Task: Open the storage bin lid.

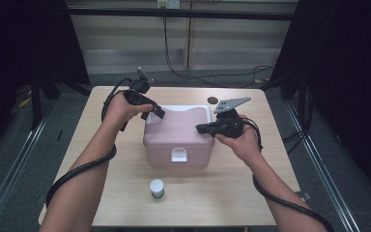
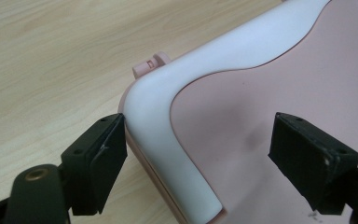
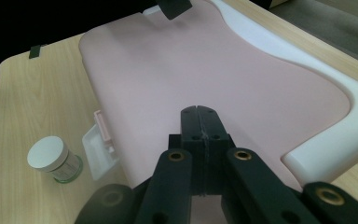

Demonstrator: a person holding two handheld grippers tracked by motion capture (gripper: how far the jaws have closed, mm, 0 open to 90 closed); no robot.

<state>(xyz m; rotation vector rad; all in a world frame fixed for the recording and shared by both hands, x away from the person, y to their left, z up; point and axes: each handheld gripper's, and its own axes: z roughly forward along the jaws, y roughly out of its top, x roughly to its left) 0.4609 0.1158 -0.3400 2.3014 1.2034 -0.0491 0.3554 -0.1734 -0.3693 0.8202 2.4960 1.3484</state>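
The pink box (image 1: 176,137) is sitting shut in the middle of the desk (image 1: 101,193), its lid down and its white latch (image 1: 178,155) facing the person, so whatever is inside is staying hidden. A white handle (image 2: 168,98) is lying folded flat along the far edge and sides of the lid. The left gripper (image 1: 152,112) is hovering at the box's far left corner with its jaws standing wide; in the left gripper view one black pad is sitting just outside that corner, right by the handle's bend, and the other is hanging over the pink lid, with nothing pinched between them. The right gripper (image 1: 200,128) is pointing in over the right side of the lid with its jaws pressed fully together, gripping nothing, and whether the tip is touching the lid I cannot tell. Nearer the person, a small jar with a white cap (image 1: 157,187) is standing upright on the desk, well apart from the box, capped, its contents unreadable.
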